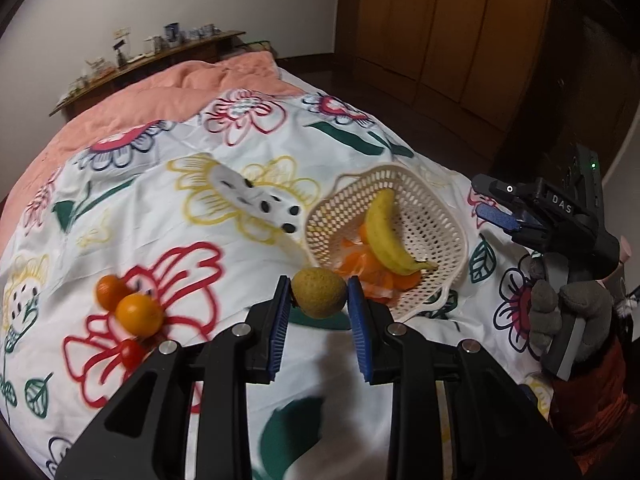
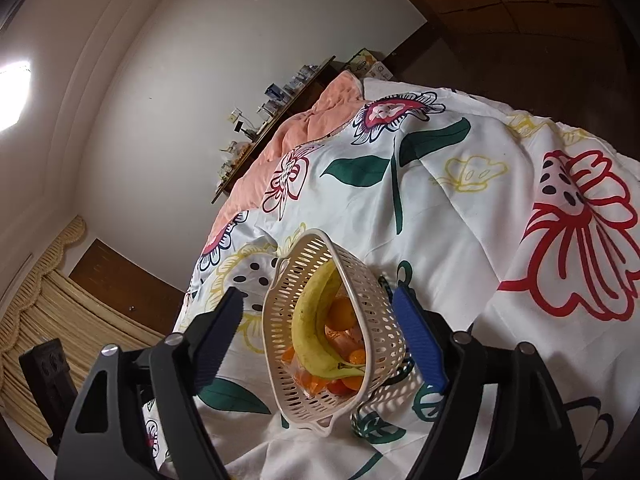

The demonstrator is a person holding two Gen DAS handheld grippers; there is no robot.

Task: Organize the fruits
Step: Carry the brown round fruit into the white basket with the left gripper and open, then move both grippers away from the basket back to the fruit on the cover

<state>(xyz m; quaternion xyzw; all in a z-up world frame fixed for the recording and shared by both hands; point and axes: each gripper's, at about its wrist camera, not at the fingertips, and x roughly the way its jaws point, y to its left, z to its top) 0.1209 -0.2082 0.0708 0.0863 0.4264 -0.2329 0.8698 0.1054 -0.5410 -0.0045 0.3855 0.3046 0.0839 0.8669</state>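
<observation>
My left gripper [image 1: 319, 312] is shut on a brownish-green round fruit [image 1: 319, 291], held just left of the cream plastic basket [image 1: 436, 216]. The basket lies on the flowered bedspread and holds a banana [image 1: 386, 232] and orange fruit [image 1: 368, 264]. Two oranges [image 1: 138, 314] and a small red tomato [image 1: 131, 353] lie on the spread to the left. My right gripper [image 1: 500, 216] is open at the right, beside the basket. In the right wrist view the open right gripper [image 2: 320, 340] frames the basket [image 2: 380, 320] with the banana [image 2: 310, 328] inside.
The flowered bedspread [image 1: 240, 200] covers the bed, with a pink quilt [image 1: 168, 92] at the far end and a cluttered wooden shelf [image 1: 152, 56] behind. Wooden wardrobe doors [image 1: 440, 28] stand at the right past a dark floor.
</observation>
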